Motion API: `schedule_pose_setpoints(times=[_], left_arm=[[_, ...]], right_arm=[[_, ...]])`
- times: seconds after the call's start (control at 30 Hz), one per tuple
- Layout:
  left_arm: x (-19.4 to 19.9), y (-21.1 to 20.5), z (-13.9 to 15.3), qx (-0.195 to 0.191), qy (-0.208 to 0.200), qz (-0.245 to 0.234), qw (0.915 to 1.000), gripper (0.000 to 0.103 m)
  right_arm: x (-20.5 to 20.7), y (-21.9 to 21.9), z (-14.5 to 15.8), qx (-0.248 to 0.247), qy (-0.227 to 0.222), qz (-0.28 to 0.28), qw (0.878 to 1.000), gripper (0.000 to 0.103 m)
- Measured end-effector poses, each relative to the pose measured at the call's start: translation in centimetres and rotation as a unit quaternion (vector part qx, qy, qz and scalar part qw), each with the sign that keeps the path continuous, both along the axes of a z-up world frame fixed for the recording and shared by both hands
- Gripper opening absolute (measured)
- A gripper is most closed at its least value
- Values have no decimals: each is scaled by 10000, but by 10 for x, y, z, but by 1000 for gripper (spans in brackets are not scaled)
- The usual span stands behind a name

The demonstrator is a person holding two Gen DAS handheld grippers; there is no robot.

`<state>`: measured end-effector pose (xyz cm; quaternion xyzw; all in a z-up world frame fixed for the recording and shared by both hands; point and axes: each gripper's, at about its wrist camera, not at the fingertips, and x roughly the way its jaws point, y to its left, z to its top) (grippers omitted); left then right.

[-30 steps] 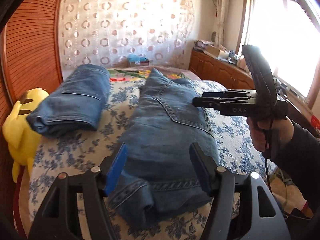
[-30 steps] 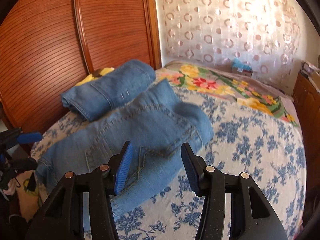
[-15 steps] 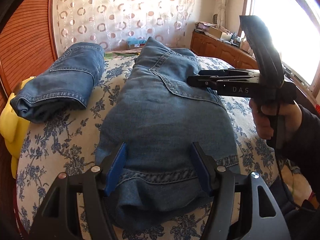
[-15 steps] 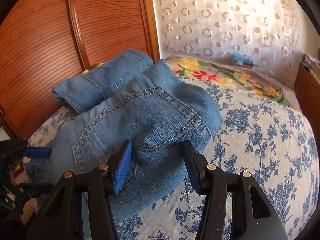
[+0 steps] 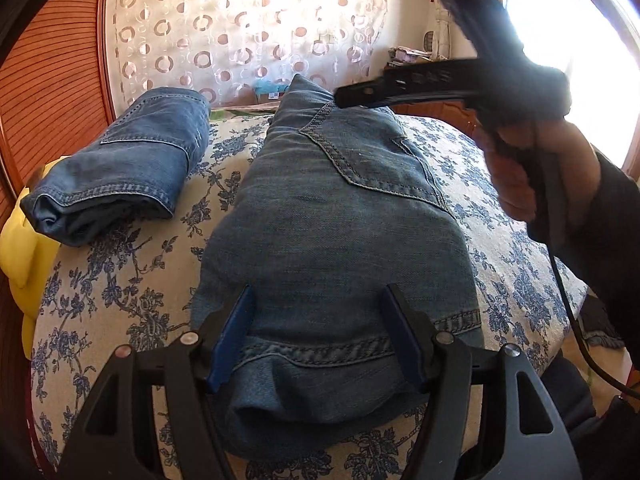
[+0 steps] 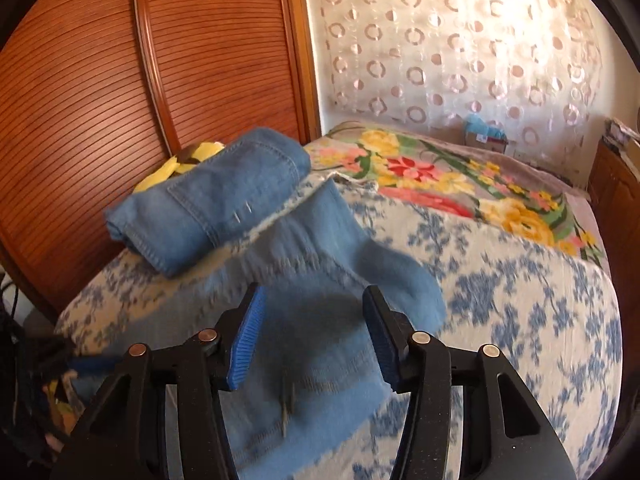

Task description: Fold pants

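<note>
blue-floral bed (image 5: 120, 280) carries everything. left tool (image 5: 316, 340) spread wide, straddling hem of jeans (image 5: 336, 232), gripping nothing. right tool (image 6: 312, 340) also released, above same jeans, view blurred. folded pair (image 5: 120, 164) just beside, yellow plush (image 5: 20, 256) behind it.

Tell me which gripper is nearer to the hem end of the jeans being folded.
Left. The left gripper sits open right over the jeans hem; the right gripper hovers open above the pocket end, farther off.
</note>
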<state>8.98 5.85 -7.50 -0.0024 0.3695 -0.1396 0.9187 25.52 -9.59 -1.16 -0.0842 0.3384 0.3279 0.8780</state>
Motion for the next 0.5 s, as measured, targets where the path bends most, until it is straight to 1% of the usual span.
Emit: schedule_pose_setpoints(times=[0.03,0.13,0.2,0.33,0.5], left_arm=[[0,0,0,-7,7,-7,10000,66],[0,1,1,-2,8,-21,10000,66],[0,1,1,-7,2,-19,10000,67],[-1,1,1,-34,-30,-7,10000,67],[-1,1,0,-40,-41,-3,10000,67]], right_arm=[[3,3,0,-9,20,7,10000,42],[9,17,-4,-137,47,-15,9999,42],[16,23,-12,-275,188,-90,9994,42],[29,25,-26,-365,483,-153,9980,42],[29,26,-28,-424,422,-167,9981,42]])
